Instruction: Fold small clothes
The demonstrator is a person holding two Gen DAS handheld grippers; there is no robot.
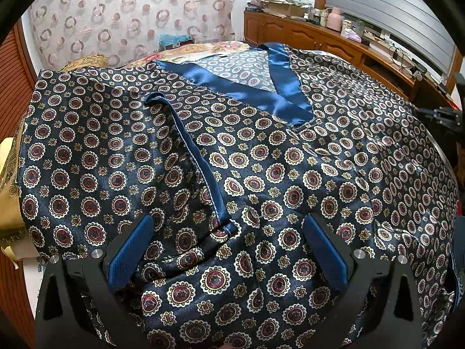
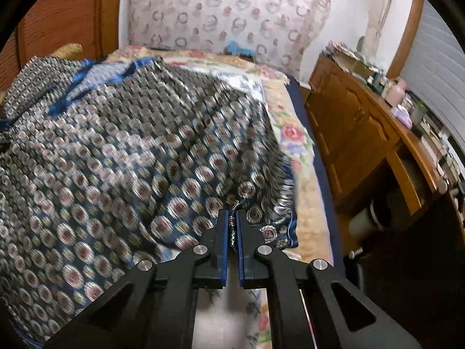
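Dark navy satin shirt with medallion print [image 1: 261, 160] lies spread on floral bed cover [image 2: 293, 133]; left sleeve already folded inward. Left tongs [image 1: 226, 242] wide apart above cloth, holding nothing. Right tongs [image 2: 232, 226] pinched on right sleeve edge, likely to fold it inward

Satin top [image 1: 261, 160]: navy, maroon-and-cream medallions, plain blue neckband [image 1: 247, 87]. Bedspread [image 2: 290, 133]: cream, pink roses. Curtain [image 1: 130, 14]: white, pink rings.
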